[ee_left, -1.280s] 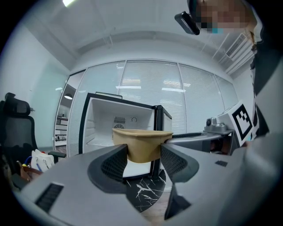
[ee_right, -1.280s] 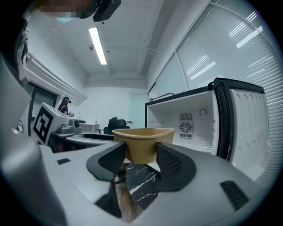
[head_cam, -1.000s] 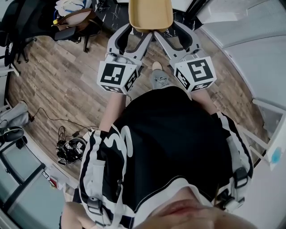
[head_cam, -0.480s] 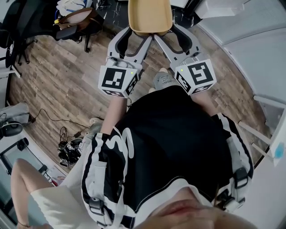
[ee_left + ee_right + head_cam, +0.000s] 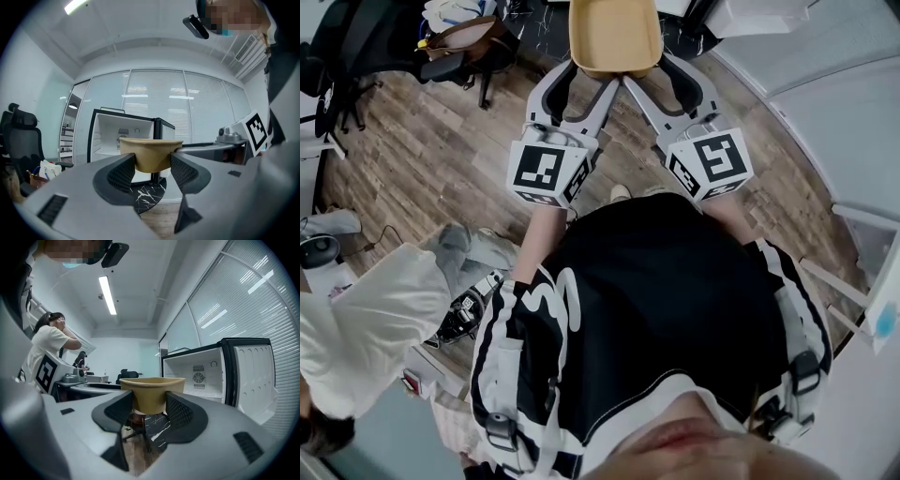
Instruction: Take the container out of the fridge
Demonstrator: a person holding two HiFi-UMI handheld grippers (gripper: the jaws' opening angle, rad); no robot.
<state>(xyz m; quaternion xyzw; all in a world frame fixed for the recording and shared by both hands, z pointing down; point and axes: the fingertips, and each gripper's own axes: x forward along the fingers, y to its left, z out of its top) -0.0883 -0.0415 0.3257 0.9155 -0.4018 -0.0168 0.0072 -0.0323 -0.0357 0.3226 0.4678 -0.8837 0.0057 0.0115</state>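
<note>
A tan paper container [image 5: 614, 36] hangs in the air above the wooden floor, held from both sides. My left gripper [image 5: 591, 82] is shut on its left side and my right gripper [image 5: 639, 82] on its right side. In the left gripper view the container [image 5: 151, 153] sits between the dark ribbed pads [image 5: 123, 172], with the small open fridge [image 5: 123, 136] behind it. In the right gripper view the container [image 5: 151, 392] is pinched the same way, and the open fridge [image 5: 213, 376] stands to the right, its white inside bare.
A second person in a white shirt [image 5: 370, 314] stands at the lower left of the head view. A black office chair [image 5: 356, 47] with bags is at the upper left. A marble-patterned round base [image 5: 151, 194] lies under the fridge. Cables and a small device [image 5: 459, 314] lie on the floor.
The person in white has come further into the head view at the lower left. Both grippers and the container have stayed almost where they were.
</note>
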